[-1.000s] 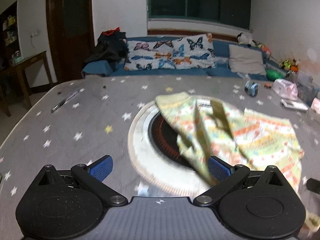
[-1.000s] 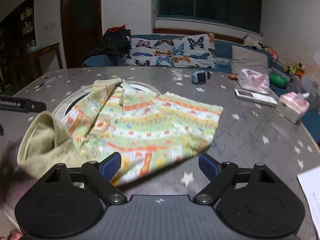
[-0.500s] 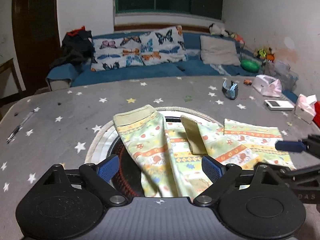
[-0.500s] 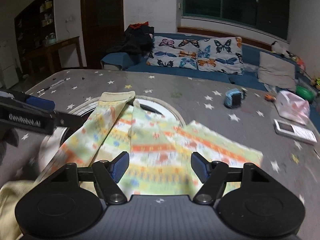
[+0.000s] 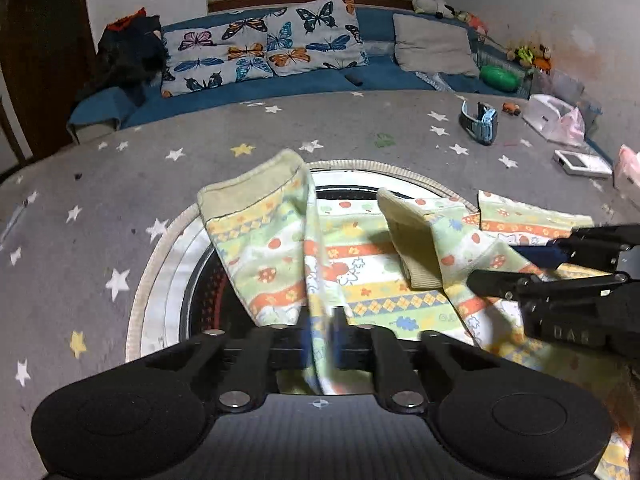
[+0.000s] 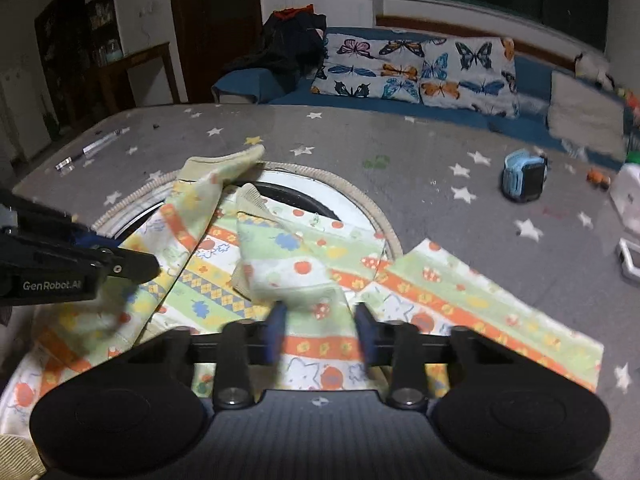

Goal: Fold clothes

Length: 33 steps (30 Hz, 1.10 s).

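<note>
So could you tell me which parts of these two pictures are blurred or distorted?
Left wrist view: the left gripper fingertips are motion-smeared around the garment; fisheye bends the table edge. Right wrist view: the right gripper fingertips and the cloth near them are blurred, and the pillows look soft. Both rooms are dim.

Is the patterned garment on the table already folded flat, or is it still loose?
Loose: the garment lies crumpled, its two cuffed ends overlapping unevenly.
</note>
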Each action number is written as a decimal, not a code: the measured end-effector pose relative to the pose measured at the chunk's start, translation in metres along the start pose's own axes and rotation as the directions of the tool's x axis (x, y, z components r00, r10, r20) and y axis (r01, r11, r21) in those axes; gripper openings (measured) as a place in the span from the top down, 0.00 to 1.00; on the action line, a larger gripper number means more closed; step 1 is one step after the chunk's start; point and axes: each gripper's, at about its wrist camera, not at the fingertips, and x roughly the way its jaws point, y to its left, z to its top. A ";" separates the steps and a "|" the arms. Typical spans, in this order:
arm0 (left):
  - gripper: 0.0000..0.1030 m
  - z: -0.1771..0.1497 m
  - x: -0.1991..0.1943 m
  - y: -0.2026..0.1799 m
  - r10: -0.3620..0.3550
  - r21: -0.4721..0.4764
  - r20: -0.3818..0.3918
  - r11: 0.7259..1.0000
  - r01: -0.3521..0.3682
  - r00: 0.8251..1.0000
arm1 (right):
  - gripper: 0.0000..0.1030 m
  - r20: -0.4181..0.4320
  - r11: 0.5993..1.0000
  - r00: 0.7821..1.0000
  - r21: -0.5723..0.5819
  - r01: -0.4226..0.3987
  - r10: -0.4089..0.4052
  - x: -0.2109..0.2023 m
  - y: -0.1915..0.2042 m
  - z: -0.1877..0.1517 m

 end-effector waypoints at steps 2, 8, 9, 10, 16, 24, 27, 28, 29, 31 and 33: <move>0.96 -0.004 -0.010 0.003 0.003 -0.008 0.029 1.000 -0.003 1.000 | 0.91 0.005 1.000 1.000 0.021 -0.010 0.010 -0.004 -0.004 -0.003; 0.99 -0.016 -0.043 0.020 0.032 -0.074 0.093 0.997 -0.025 0.995 | 0.98 0.078 0.998 0.997 0.055 0.015 -0.019 -0.037 -0.010 -0.009; 0.99 -0.019 -0.049 0.024 0.035 -0.089 0.100 0.996 -0.026 0.994 | 0.98 0.088 0.998 0.996 0.060 0.023 -0.028 -0.042 -0.011 -0.009; 0.99 -0.022 -0.055 0.027 0.040 -0.104 0.107 0.994 -0.029 0.993 | 0.98 0.095 0.998 0.995 0.063 0.018 -0.024 -0.048 -0.012 -0.009; 0.99 -0.047 -0.089 0.040 0.094 -0.174 0.150 0.983 -0.067 0.984 | 0.76 0.077 1.000 0.997 0.018 0.020 -0.021 -0.040 -0.008 -0.004; 0.99 -0.085 -0.106 0.060 0.141 -0.261 0.128 0.960 -0.103 0.982 | 0.81 0.016 1.000 1.000 0.021 0.003 -0.004 0.001 -0.004 -0.004; 0.99 -0.093 -0.110 0.065 0.148 -0.286 0.128 0.952 -0.107 0.981 | 0.96 0.046 0.999 0.999 0.038 -0.003 0.002 -0.009 -0.005 -0.009; 0.99 -0.095 -0.113 0.067 0.151 -0.292 0.129 0.950 -0.108 0.980 | 0.96 0.059 0.999 0.998 0.045 0.000 -0.002 -0.015 -0.006 -0.010; 0.99 -0.098 -0.116 0.068 0.153 -0.297 0.132 0.949 -0.108 0.979 | 0.96 0.082 0.999 0.996 0.043 0.017 -0.021 -0.027 -0.007 -0.012; 0.99 -0.104 -0.122 0.071 0.156 -0.305 0.136 0.946 -0.109 0.978 | 0.97 0.126 0.998 0.991 0.045 0.047 -0.052 -0.051 -0.011 -0.017; 0.99 -0.111 -0.128 0.072 0.158 -0.311 0.137 0.944 -0.109 0.978 | 0.97 0.161 0.995 0.983 0.070 0.076 -0.086 -0.077 -0.019 -0.025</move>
